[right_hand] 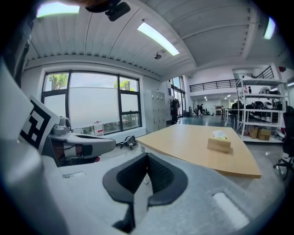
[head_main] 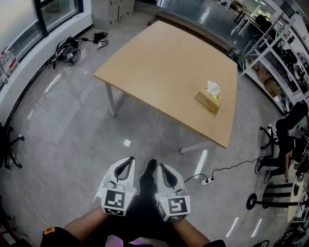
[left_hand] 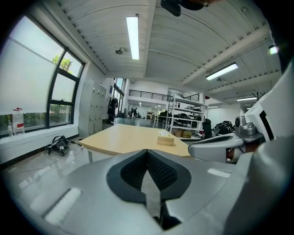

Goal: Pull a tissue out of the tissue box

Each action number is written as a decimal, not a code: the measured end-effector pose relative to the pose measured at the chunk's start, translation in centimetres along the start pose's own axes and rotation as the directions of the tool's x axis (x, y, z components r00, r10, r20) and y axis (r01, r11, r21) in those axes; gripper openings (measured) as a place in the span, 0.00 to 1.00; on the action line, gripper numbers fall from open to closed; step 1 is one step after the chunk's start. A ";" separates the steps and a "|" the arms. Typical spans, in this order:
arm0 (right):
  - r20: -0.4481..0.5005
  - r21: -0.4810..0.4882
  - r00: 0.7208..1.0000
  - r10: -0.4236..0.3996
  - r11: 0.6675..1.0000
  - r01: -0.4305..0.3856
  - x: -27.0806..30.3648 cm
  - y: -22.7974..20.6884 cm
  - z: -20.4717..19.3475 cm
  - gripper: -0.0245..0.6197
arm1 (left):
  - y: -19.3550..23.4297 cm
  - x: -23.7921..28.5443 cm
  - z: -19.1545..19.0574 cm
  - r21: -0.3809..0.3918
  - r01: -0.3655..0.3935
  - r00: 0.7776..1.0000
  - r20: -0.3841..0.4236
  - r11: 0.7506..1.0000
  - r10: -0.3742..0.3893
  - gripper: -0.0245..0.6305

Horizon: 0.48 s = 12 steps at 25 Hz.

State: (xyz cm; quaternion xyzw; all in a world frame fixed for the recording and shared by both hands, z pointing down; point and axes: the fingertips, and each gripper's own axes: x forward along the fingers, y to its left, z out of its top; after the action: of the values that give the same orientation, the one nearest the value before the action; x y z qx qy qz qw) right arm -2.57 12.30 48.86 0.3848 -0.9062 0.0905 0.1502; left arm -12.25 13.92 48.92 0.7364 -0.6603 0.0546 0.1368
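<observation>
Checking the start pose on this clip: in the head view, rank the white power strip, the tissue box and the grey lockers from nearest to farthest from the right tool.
1. The white power strip, on the floor just to the right of the right tool.
2. The tissue box, ahead, near the right edge of the table.
3. The grey lockers, by the far wall beyond the table.

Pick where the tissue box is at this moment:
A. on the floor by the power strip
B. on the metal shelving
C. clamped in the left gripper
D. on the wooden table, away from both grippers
D: the tissue box sits on the table near its right edge with a tissue sticking up, while the left gripper and right gripper are low by the person's body, both shut and empty.
</observation>
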 end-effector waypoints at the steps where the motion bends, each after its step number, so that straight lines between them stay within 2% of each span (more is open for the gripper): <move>1: -0.001 0.003 1.000 0.007 1.000 -0.007 0.5 -0.2 0.1 0.03 | 0.1 0.4 0.2 0.003 -0.003 1.000 -0.003 1.000 0.003 0.07; 8: 0.003 0.032 0.997 0.083 0.996 -0.083 5.2 -1.8 1.8 0.03 | 2.3 4.4 1.3 0.003 -0.060 0.998 -0.032 0.998 0.060 0.07; 12: 0.006 0.041 0.996 0.090 0.995 -0.091 7.5 -4.7 3.1 0.03 | 2.1 8.0 2.9 0.025 -0.065 0.997 -0.038 0.998 0.066 0.07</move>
State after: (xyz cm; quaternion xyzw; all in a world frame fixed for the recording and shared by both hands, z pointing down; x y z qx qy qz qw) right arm -4.72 3.15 48.79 0.3466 -0.9209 0.1151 0.1363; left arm -13.63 5.25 48.55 0.7148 -0.6805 0.0811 0.1391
